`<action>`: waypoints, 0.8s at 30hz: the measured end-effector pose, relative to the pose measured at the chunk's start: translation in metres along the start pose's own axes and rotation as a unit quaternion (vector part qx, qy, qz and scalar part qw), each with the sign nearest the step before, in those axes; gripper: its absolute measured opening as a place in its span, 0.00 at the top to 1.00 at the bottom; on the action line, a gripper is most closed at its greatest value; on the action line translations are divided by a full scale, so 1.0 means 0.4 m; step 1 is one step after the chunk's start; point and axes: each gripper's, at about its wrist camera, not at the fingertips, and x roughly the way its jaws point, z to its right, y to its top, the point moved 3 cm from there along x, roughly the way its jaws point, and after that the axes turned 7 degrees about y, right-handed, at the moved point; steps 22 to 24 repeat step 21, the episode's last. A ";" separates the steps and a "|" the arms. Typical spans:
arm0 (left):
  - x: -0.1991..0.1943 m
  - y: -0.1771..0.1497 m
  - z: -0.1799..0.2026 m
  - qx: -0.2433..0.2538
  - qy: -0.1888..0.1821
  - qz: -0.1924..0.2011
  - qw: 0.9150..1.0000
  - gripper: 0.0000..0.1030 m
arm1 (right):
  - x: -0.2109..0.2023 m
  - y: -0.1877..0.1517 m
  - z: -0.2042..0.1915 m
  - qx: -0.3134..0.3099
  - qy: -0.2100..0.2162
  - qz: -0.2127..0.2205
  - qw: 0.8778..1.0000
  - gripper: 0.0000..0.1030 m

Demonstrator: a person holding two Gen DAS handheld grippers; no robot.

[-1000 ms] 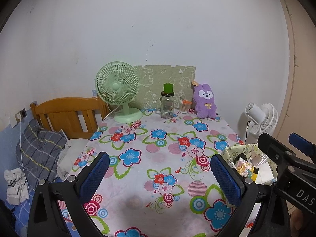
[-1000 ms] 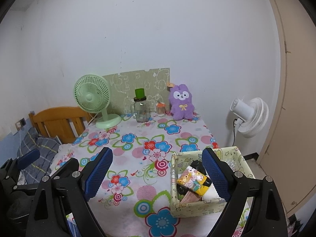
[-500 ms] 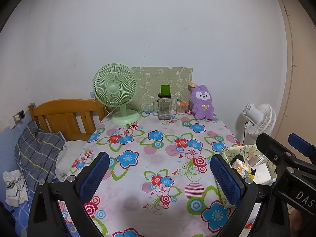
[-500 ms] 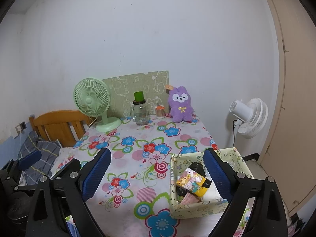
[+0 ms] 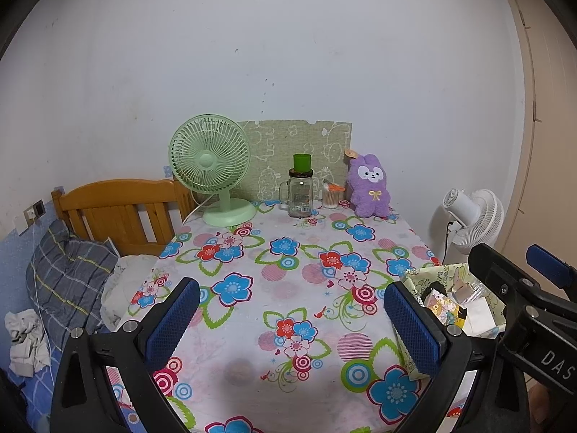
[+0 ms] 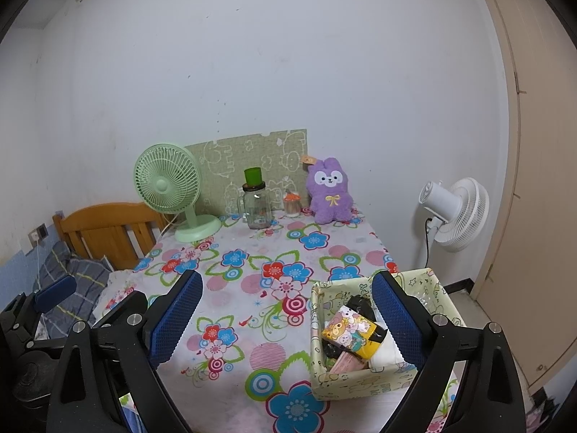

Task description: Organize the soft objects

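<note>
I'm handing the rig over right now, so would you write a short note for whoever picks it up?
Left gripper: open, empty, above the near table edge.
Right gripper: open, empty, near the patterned box.
Purple plush rabbit: upright at the table's far end, by the wall, untouched.
Box: near right corner of the floral tablecloth, already holding a cartoon-print pouch and other small items.
Left, probably: fetch the rabbit and put it in the box.

white letters "DAS" on the right claw (image 5: pixel 541 274) body
</note>
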 end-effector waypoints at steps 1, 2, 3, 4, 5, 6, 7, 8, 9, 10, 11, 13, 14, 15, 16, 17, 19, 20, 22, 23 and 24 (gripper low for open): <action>0.000 -0.001 0.002 0.000 0.000 0.000 1.000 0.00 | -0.001 0.000 -0.001 -0.001 0.000 0.000 1.000 0.06; 0.000 0.000 0.002 0.000 0.000 0.000 1.000 0.00 | -0.001 0.000 -0.001 -0.001 0.000 0.001 1.000 0.06; 0.000 -0.001 0.002 0.000 0.000 0.000 1.000 0.00 | 0.000 0.000 -0.001 -0.001 0.000 0.001 1.000 0.06; 0.000 0.000 0.002 0.000 0.000 0.000 1.000 0.00 | 0.000 0.000 -0.001 0.000 0.000 0.000 1.000 0.06; 0.001 0.000 0.002 0.000 0.000 0.000 1.000 0.00 | 0.000 0.000 -0.001 0.000 0.000 0.000 1.000 0.06; 0.001 0.000 0.001 0.000 0.000 0.000 1.000 0.00 | 0.000 -0.001 -0.001 0.000 0.000 0.000 1.000 0.06; 0.001 0.000 0.001 0.000 0.000 0.000 1.000 0.00 | 0.000 -0.001 -0.001 0.000 0.000 0.000 1.000 0.06; 0.001 0.000 0.002 0.000 0.000 0.000 1.000 0.00 | 0.000 -0.001 -0.001 0.000 0.000 0.000 1.000 0.06; 0.001 0.000 0.001 0.000 0.000 0.000 1.000 0.00 | 0.000 -0.001 -0.001 0.000 0.000 0.000 1.000 0.06; 0.001 0.000 0.002 0.000 0.000 0.000 1.000 0.00 | 0.000 -0.001 -0.002 0.000 0.000 0.000 1.000 0.06; 0.001 0.000 0.001 0.000 0.000 0.000 1.000 0.00 | 0.000 -0.001 -0.001 0.000 0.000 0.000 1.000 0.06; 0.001 -0.001 0.002 0.000 0.000 0.000 1.000 0.00 | 0.000 -0.001 -0.001 0.000 0.000 0.000 1.000 0.06; 0.002 0.000 0.001 0.000 0.000 0.000 1.000 0.00 | 0.000 -0.001 -0.001 0.000 0.000 0.000 1.000 0.06; 0.001 -0.001 0.001 0.000 0.000 0.000 1.000 0.00 | 0.000 -0.001 -0.001 0.000 0.000 0.000 1.000 0.06; 0.002 -0.001 0.001 0.000 0.000 0.000 1.000 0.00 | 0.000 -0.001 -0.001 0.000 0.000 0.000 1.000 0.06; 0.001 0.000 0.001 0.000 0.000 -0.001 1.000 0.00 | 0.000 -0.001 -0.001 0.000 0.000 0.000 1.000 0.06; 0.003 -0.002 0.003 0.000 0.000 -0.001 1.000 0.00 | 0.000 -0.001 -0.001 0.000 0.000 0.000 1.000 0.06; 0.003 -0.001 0.003 -0.001 -0.001 -0.001 1.000 0.00 | 0.000 -0.002 -0.001 0.000 0.000 0.000 1.000 0.06; 0.003 -0.002 0.003 0.000 -0.001 -0.001 1.000 0.00 | 0.000 -0.001 -0.001 0.000 0.000 0.000 1.000 0.06; 0.003 -0.002 0.003 0.000 -0.001 -0.001 1.000 0.00 | 0.000 -0.001 -0.001 0.000 0.000 0.000 1.000 0.06; 0.003 -0.002 0.003 0.000 -0.001 -0.001 1.000 0.00 | 0.000 -0.001 -0.001 0.000 0.000 0.000 1.000 0.06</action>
